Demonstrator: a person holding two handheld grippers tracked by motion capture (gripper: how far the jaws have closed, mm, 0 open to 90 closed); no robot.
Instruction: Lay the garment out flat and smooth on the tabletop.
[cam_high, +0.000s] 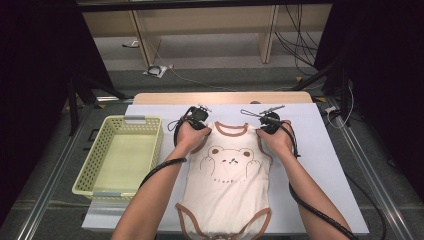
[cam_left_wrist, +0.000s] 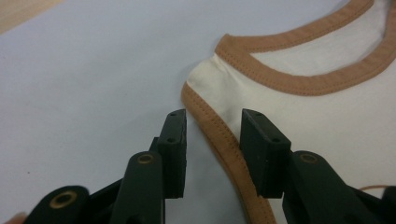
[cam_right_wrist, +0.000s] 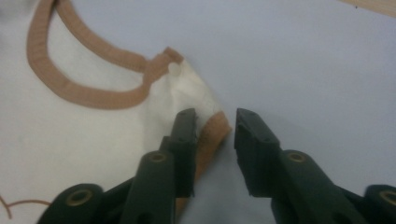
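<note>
1. The left gripper stands partly open, its jaws straddling the brown armhole trim of the bodysuit without pressing it.
2. The right gripper is likewise partly open at the other shoulder, gripping nothing.
3. The bodysuit lies flat, face up, on the white sheet, between the two hands.
4. Likely step: taking both shoulders. Next, both grippers must close on the trim together.
5. Count: two grippers, one bodysuit, one basket at the left.
</note>
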